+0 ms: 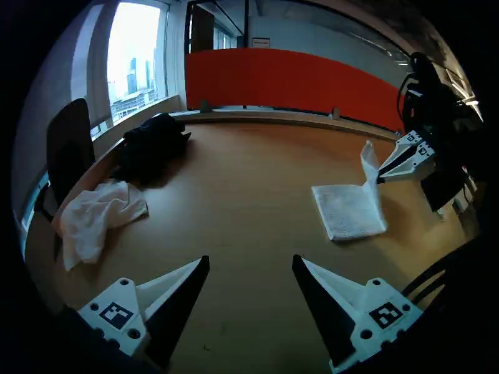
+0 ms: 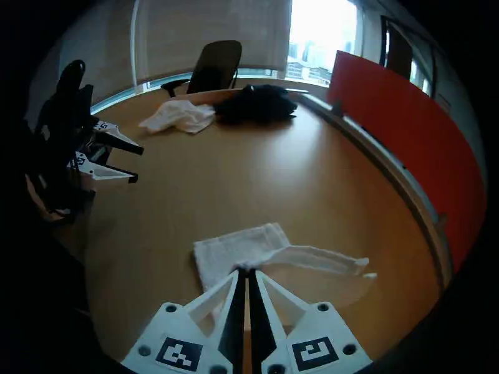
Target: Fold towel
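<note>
towel (image 1: 346,212) (image 1: 93,218) x2, blk bundle (image 1: 153,146) x1, chair (image 1: 68,149) x1, gripper (image 1: 250,258) (image 1: 378,179) x2

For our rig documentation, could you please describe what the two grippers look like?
The left gripper and right gripper match: white wedge-shaped fingers tapering to points, black inner pads, and a square black-and-white marker near each finger's base.

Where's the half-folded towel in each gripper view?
Left gripper view: half-folded towel right of centre, one edge lifted by the right gripper.
Right gripper view: bottom centre, just beyond its own jaws.
Shared landmark: the red partition.
</note>
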The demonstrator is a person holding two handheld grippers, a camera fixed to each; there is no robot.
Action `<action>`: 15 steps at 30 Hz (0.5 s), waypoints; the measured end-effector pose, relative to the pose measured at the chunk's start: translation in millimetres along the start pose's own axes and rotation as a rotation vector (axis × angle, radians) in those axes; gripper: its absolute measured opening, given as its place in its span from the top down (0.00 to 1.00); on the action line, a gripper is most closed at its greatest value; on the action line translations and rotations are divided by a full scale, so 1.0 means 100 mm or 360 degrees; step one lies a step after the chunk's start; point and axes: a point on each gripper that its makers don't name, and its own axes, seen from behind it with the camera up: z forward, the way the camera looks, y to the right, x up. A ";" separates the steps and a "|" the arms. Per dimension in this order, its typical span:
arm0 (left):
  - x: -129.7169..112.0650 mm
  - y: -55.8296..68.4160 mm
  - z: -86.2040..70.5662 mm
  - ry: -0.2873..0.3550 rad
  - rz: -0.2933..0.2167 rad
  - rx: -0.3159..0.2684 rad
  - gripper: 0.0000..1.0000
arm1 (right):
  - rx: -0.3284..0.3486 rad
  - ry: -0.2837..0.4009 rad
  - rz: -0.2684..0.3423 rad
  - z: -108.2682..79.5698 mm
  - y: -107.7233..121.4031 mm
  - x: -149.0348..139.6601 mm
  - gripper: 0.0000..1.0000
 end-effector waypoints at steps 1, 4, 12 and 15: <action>-0.02 -0.01 -0.01 -0.0003 0.0000 0.0004 0.01 | 0.0026 -0.0009 -0.0008 0.08 -0.05 0.00 0.97; -0.05 -0.02 -0.01 -0.0009 0.0001 0.0010 0.01 | 0.0086 -0.0038 -0.0016 0.28 -0.15 -0.02 0.97; -0.07 -0.01 0.00 -0.0009 0.0009 0.0006 0.01 | 0.0130 -0.0085 -0.0017 0.48 -0.22 -0.09 0.97; -0.06 -0.01 0.01 -0.0010 0.0008 0.0003 0.01 | 0.0130 -0.0086 -0.0017 0.47 -0.23 -0.09 0.97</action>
